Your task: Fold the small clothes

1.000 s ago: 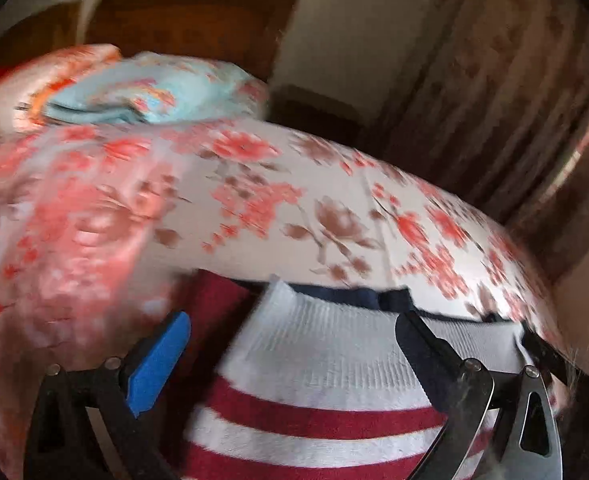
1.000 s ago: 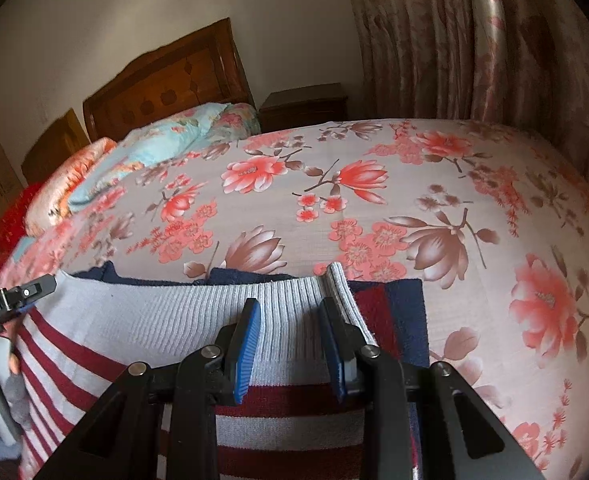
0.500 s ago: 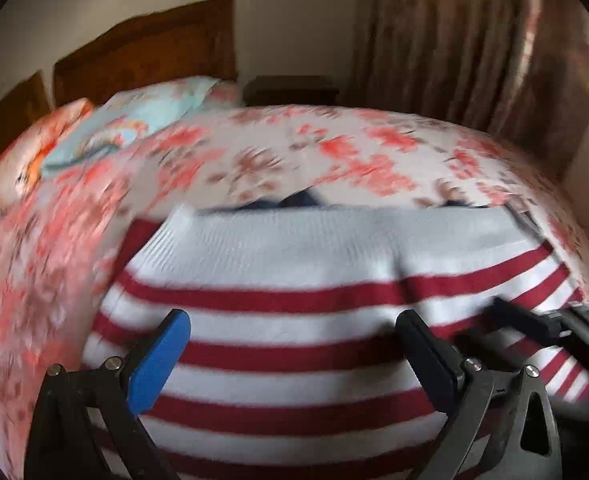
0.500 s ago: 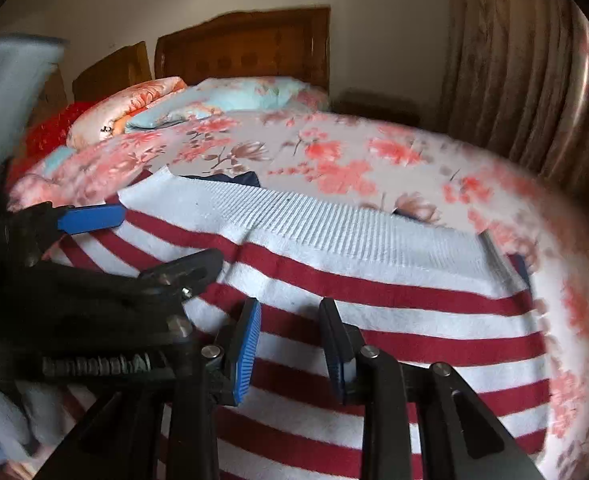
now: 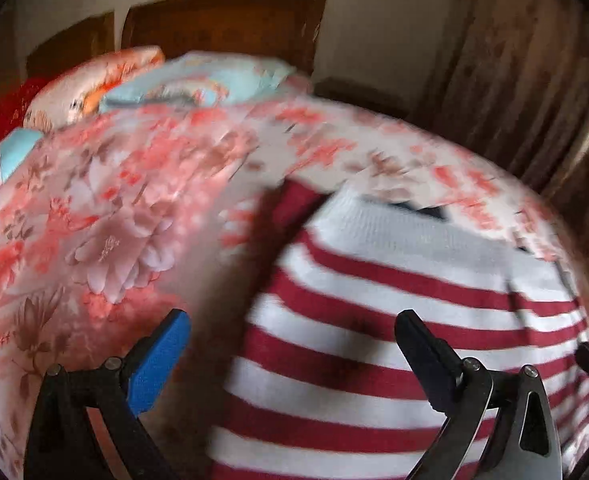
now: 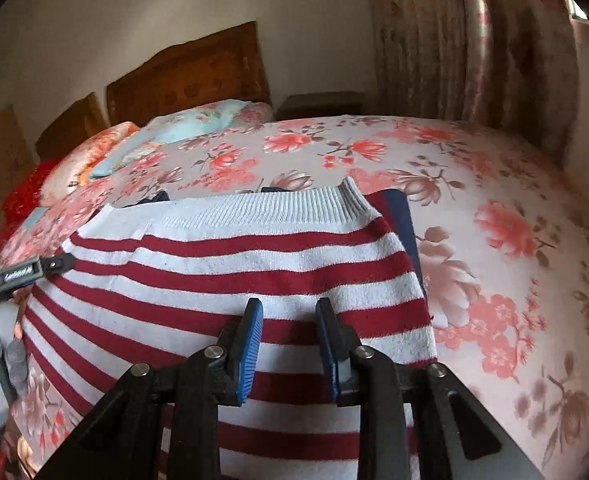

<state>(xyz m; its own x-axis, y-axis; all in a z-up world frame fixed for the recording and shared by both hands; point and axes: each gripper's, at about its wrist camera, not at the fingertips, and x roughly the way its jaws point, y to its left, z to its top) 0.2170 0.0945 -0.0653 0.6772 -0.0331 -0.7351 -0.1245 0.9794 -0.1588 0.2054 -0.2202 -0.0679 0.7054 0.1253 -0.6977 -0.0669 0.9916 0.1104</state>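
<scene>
Striped sweater (image 6: 230, 280) lies flat on the floral bed (image 6: 514, 240), ribbed white hem toward the headboard, stripes running across. Right gripper (image 6: 288, 340) is narrowing, nothing pinched. Left gripper (image 5: 290, 354) gapes wide over its left edge. Both sat up at the hem a second ago

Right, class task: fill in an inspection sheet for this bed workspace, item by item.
Surface: floral sheet on a bed.
Job's things: striped sweater spread out; navy cloth showing beneath its far edge.
Clutter: pillows at the head end.
Grippers: left gripper open wide over the sweater's edge; right gripper over the sweater, jaws closing, nothing visibly pinched.
Cables: nothing seen.
Surroundings: headboard, nightstand, curtain.
</scene>
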